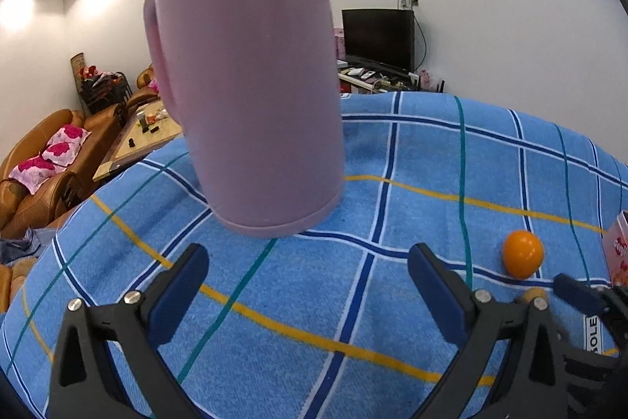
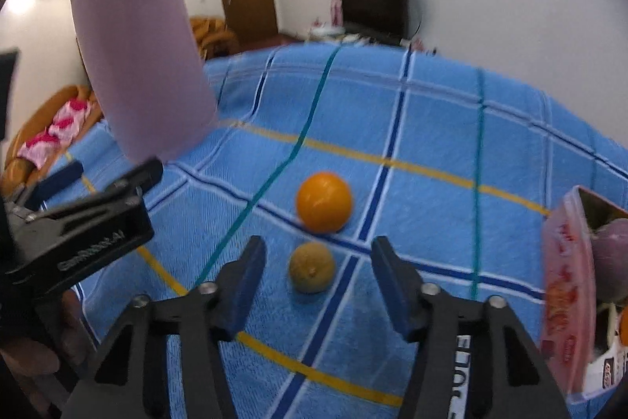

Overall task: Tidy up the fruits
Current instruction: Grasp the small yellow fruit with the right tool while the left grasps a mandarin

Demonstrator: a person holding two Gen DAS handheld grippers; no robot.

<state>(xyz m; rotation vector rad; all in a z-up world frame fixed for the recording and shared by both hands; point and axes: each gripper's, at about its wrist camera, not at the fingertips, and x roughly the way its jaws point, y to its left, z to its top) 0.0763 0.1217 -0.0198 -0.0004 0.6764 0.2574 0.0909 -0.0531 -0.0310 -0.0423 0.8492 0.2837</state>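
Spread blue pads of the right tool flank the small dull-yellow round fruit on the blue checked cloth, not pinching it; its navel faces the camera, no long axis. Just beyond lies the glossy orange. At far left, the left tool hangs spread and empty.
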